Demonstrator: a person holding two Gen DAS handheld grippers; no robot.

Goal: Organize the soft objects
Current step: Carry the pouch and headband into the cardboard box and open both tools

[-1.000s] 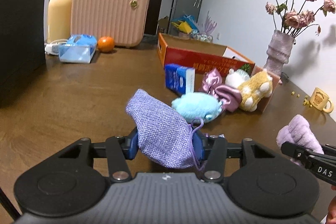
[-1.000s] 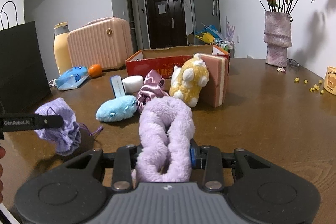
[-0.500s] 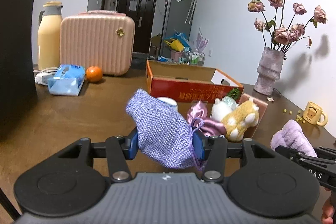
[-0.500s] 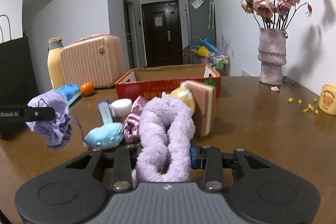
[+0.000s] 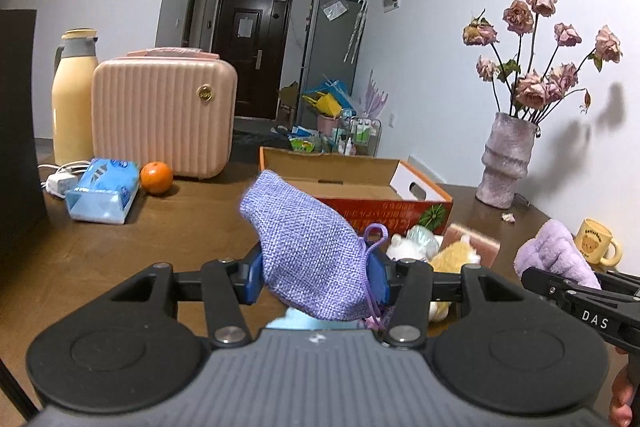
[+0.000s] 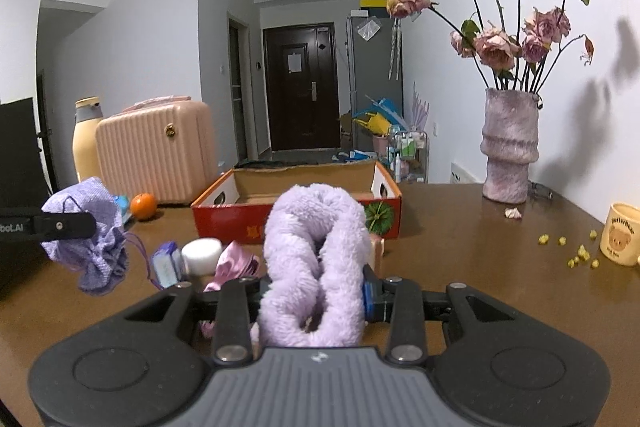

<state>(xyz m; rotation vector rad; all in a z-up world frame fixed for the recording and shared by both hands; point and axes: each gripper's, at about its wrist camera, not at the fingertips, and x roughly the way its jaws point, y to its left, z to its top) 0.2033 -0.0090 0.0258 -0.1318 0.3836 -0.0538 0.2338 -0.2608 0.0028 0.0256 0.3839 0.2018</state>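
The left gripper (image 5: 316, 277), lettered "bot.AI", clamped a purple drawstring pouch (image 5: 308, 251); the right gripper (image 6: 314, 301), lettered "DAS", clamped a lilac fluffy scrunchie (image 6: 316, 263).

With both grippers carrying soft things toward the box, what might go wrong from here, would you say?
The woven purple pouch in the left gripper trails a loose drawstring that could snag on the cardboard box rim. The fluffy lilac scrunchie bulges out of the right gripper and may cling to the pads on release.
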